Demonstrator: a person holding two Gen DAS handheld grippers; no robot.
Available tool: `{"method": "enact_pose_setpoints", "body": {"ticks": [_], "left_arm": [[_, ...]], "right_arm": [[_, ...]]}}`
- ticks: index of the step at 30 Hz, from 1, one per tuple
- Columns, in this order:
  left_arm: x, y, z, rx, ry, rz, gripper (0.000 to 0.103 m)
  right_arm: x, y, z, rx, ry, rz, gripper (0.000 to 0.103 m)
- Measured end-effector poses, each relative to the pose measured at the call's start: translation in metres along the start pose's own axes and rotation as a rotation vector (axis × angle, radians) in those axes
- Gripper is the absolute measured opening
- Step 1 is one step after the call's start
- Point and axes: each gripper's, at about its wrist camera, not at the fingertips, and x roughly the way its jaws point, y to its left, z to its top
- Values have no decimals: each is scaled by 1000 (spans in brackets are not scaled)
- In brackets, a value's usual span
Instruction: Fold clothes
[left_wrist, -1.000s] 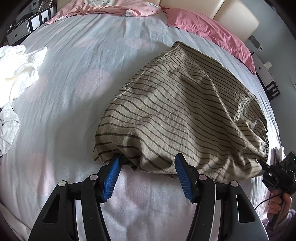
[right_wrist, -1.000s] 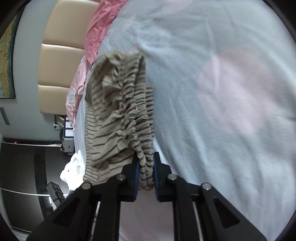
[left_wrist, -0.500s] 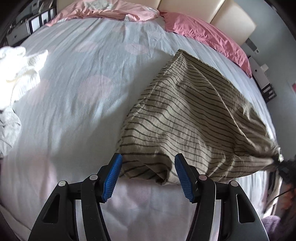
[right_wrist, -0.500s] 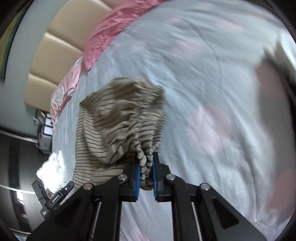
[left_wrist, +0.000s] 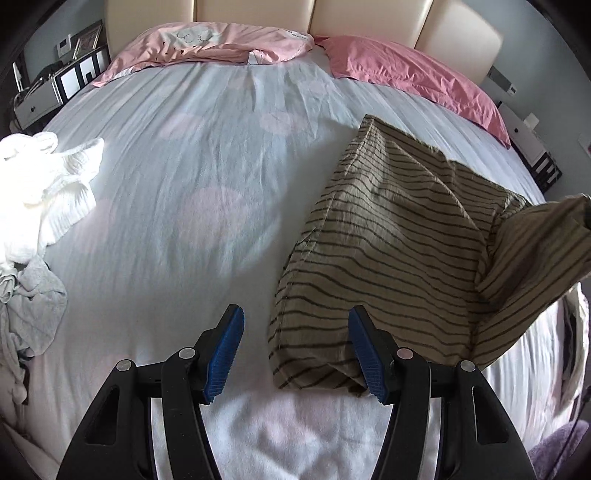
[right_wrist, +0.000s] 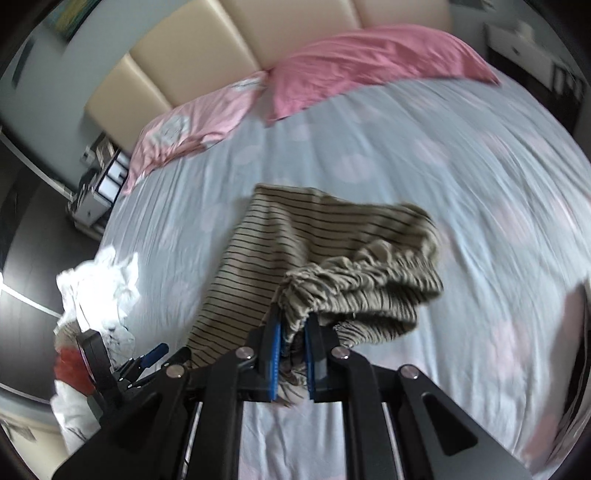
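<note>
Striped garment (left_wrist: 399, 258), beige with dark stripes, lies on the right half of a pale blue bedsheet (left_wrist: 207, 177) with pink blotches, one end lifted off the bed. Pink pillows (left_wrist: 402, 70) sit by the cream padded headboard (right_wrist: 229, 48); nightstands stand at both sides. White clothes (left_wrist: 44, 188) and a grey garment (left_wrist: 33, 306) are piled at the bed's left edge. Left gripper (left_wrist: 295, 349) points down, blue pads apart, nothing clamped, garment's near hem just between and behind them. Right gripper (right_wrist: 291, 350) is clamped on the gathered elastic waistband, holding it up. Wide bare sheet left of the garment.
</note>
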Motion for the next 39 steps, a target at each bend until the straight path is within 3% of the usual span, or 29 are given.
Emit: {"method": "enact_pose_setpoints", "body": {"ticks": [10, 16, 22, 27, 31, 37, 39], "left_arm": [[2, 16, 8, -30, -14, -19, 61], [12, 20, 11, -22, -3, -20, 61], [21, 13, 17, 3, 8, -54, 61], [19, 6, 19, 23, 9, -68, 61], [8, -5, 18, 44, -4, -115, 61], [8, -25, 16, 77, -15, -113, 61], [15, -28, 18, 74, -9, -98, 61]], "right_arm": [[94, 102, 1, -236, 171, 4, 10], [162, 121, -12, -267, 288, 10, 11], [200, 110, -20, -214, 353, 40, 16], [177, 108, -17, -216, 355, 102, 27], [126, 109, -12, -335, 289, 122, 40], [66, 71, -12, -375, 163, 21, 38], [61, 52, -18, -391, 145, -45, 21]]}}
